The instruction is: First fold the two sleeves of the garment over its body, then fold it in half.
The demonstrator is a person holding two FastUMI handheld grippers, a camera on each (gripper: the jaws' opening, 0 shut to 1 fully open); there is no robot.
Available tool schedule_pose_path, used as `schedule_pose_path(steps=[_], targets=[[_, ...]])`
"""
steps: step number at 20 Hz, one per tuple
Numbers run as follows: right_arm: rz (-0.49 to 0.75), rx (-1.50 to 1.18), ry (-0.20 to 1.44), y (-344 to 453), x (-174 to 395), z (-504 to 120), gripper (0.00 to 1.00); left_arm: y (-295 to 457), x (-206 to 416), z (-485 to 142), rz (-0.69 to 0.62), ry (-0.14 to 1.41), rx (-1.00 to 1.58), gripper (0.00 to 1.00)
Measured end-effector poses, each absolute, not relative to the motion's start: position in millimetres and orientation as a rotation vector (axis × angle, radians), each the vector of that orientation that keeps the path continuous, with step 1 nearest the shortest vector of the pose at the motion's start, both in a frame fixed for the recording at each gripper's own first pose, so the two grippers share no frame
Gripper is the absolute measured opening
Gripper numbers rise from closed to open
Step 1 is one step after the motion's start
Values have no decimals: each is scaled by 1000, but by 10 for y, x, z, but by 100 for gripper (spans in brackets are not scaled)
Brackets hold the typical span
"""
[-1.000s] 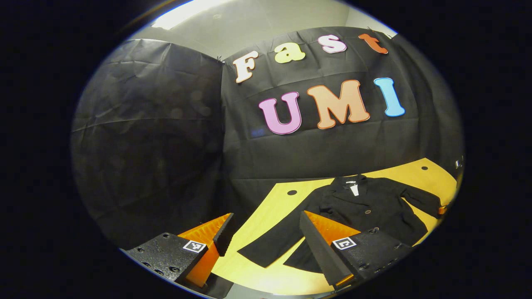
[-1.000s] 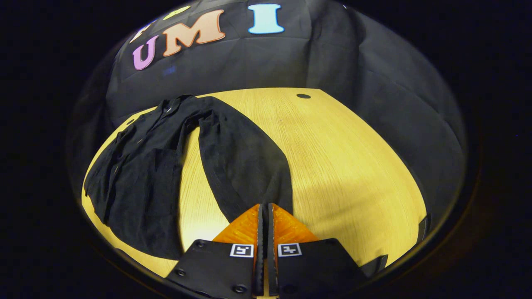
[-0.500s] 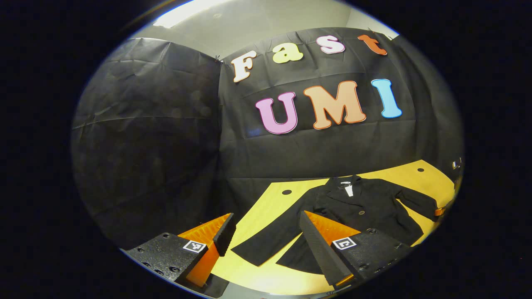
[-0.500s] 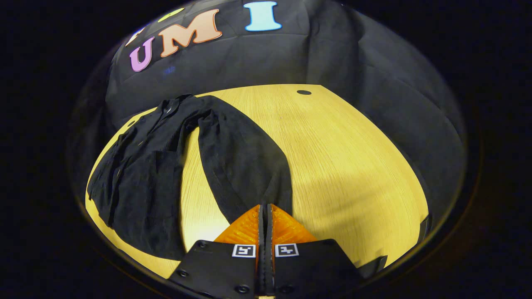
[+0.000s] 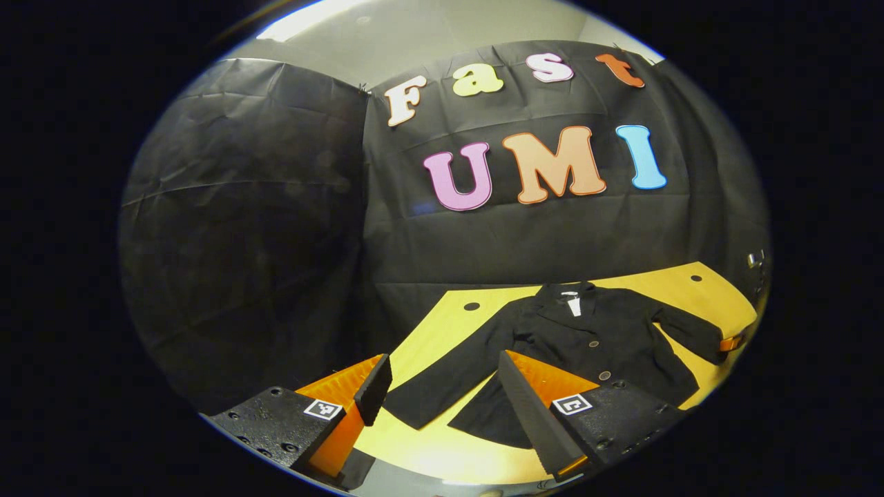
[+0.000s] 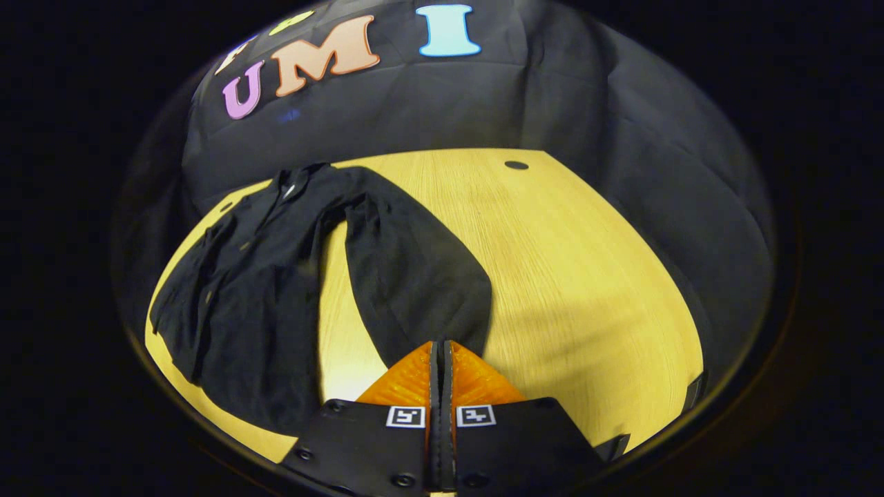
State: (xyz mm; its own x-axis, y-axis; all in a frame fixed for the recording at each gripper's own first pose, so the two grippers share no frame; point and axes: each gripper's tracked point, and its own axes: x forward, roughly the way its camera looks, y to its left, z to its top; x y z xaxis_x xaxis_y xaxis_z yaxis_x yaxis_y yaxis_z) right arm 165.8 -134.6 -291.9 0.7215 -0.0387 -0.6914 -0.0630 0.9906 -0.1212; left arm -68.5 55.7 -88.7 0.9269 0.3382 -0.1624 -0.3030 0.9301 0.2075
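Black garment [image 5: 587,345] lies flat on the table [image 6: 566,276], both sleeves spread out, none folded over the body. Right gripper [image 6: 442,345]: fingers closed on the cuff of the right sleeve [image 6: 414,276]. Left gripper [image 5: 442,386]: fingers wide apart, holding nothing, above the left sleeve [image 5: 442,386]. Both sleeve folds and the halving remain.

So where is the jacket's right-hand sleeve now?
In the right gripper view the sleeve lies on the table, its cuff pinched in the right gripper.
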Motion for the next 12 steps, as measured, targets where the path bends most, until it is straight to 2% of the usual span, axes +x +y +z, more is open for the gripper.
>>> schedule_pose_path(steps=[12], targets=[[101,-65,458,-254,2231,-1373,2,845,-525,-957,303,202,166,94]])
